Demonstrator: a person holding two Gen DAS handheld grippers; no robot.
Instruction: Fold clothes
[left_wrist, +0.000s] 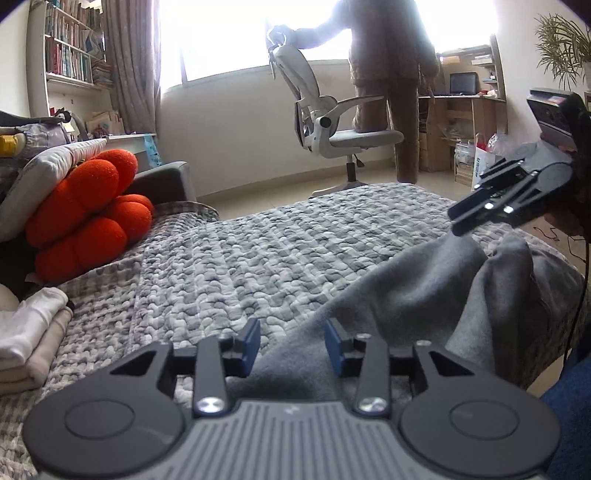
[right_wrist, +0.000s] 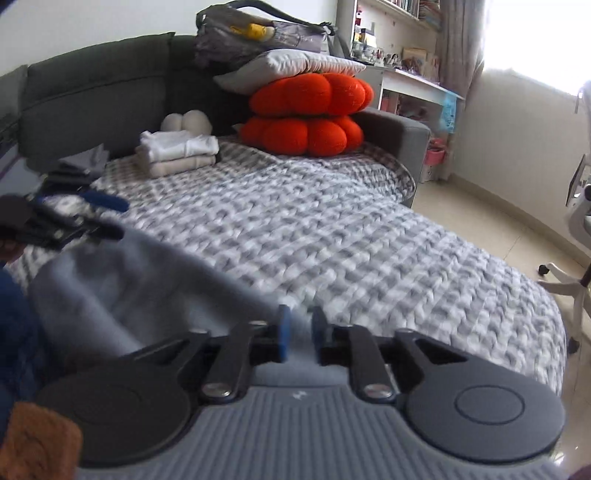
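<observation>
no brand or label legible anywhere; book spines on the bookshelf (left_wrist: 68, 48) are too small to read, and a white bag by the far desk (left_wrist: 482, 168) carries print i cannot make out.

my left gripper (left_wrist: 291, 349): blue-padded fingers (left_wrist: 250, 345) stand apart, nothing pressed between them. the grey garment (left_wrist: 406, 295) lies on the bed (left_wrist: 258, 251), rumpled into two raised folds; its near edge runs under and between my left fingers, but the pads do not clamp it.

my right gripper (right_wrist: 298, 334): fingers parted with a narrow gap, grey cloth showing behind the gap, no pinch visible. seen from the left wrist, the right gripper (left_wrist: 476, 212) hangs just above the garment's far fold; whether it touches i cannot tell.

garment sits at the near edge of the bed, close to me, on the grey-and-white quilted cover.

elsewhere: a folded stack (right_wrist: 177, 153) of white and beige clothes at the sofa end, beside two orange cushions (right_wrist: 310, 110). a person (left_wrist: 391, 74) stands by the window with one knee on a white office chair (left_wrist: 332, 122).
</observation>
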